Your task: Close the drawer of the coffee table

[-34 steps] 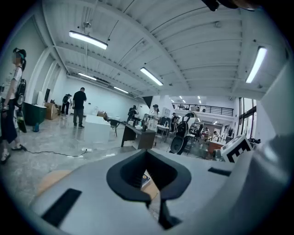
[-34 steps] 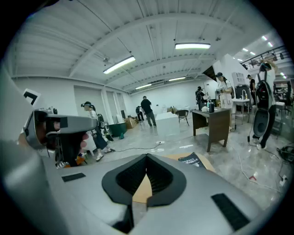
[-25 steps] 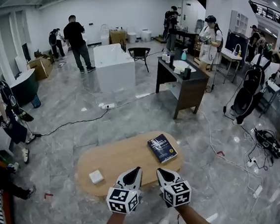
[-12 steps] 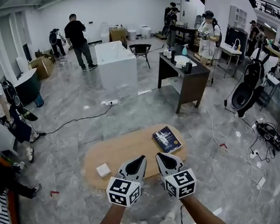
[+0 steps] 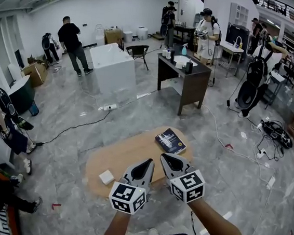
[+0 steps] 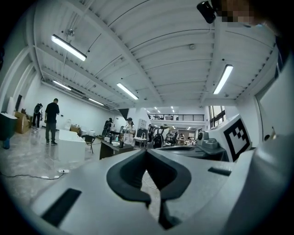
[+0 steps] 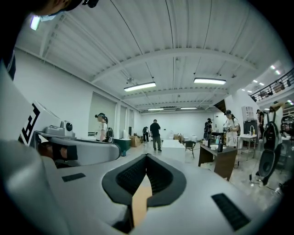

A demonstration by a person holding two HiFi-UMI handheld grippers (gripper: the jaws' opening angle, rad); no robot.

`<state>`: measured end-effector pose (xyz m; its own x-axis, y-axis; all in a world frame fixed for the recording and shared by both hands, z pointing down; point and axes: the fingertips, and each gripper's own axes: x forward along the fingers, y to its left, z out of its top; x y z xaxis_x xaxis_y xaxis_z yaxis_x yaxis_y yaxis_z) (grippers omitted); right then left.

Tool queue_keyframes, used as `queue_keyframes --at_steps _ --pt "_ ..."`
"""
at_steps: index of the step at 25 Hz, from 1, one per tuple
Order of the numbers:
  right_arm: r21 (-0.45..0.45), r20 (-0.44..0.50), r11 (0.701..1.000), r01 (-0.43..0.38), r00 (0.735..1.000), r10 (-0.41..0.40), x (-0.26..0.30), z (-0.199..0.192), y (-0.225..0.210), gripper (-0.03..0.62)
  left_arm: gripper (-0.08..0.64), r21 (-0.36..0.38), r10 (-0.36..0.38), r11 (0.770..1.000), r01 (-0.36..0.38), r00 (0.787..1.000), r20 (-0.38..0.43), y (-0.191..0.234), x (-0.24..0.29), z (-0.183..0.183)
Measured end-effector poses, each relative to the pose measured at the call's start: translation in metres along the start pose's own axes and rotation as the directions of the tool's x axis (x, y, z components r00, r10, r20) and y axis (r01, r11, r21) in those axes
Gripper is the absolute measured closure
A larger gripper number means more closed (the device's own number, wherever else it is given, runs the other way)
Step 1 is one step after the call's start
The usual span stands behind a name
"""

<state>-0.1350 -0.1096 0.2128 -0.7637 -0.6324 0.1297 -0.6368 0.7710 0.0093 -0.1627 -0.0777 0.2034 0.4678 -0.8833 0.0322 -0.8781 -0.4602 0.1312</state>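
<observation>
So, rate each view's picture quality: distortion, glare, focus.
Head view: fisheye bows the walls, the floor shines with glare, the coffee table is sharp. Left gripper view: black round vignette, the left hand-held gripper soft up close. Right gripper view: same vignette, ceiling lights bright white.

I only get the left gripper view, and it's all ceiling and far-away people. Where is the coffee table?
Observer: In the head view, the oval wooden coffee table lies just beyond the left gripper.
Operator: Is anything on it?
Observer: A dark book lies at its far right end.
Operator: What about my other gripper?
Observer: The right gripper is shut and empty, close beside the left one.
</observation>
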Motion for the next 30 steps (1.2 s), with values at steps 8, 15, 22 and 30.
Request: queue_keyframes --at_steps 8,15,22,30 --pt "0.027 0.029 1.000 0.003 1.000 -0.004 -0.022 0.017 -0.004 0.581 0.563 -0.032 -0.025 0.999 0.025 1.000 0.002 -0.018 0.002 0.009" --pt "0.056 0.071 0.998 -0.019 0.997 0.015 -0.056 0.033 -0.009 0.581 0.562 -0.003 -0.018 1.000 0.018 1.000 0.012 -0.054 0.001 0.018" --pt "0.078 0.093 0.995 -0.057 0.994 0.050 -0.093 0.040 -0.011 0.581 0.563 -0.004 0.013 1.000 -0.013 0.999 0.038 -0.086 0.001 0.027" --pt "0.084 0.115 0.994 -0.073 0.991 0.063 -0.136 0.044 -0.018 0.580 0.561 0.025 0.017 1.000 -0.018 0.999 0.044 -0.132 -0.003 0.029"
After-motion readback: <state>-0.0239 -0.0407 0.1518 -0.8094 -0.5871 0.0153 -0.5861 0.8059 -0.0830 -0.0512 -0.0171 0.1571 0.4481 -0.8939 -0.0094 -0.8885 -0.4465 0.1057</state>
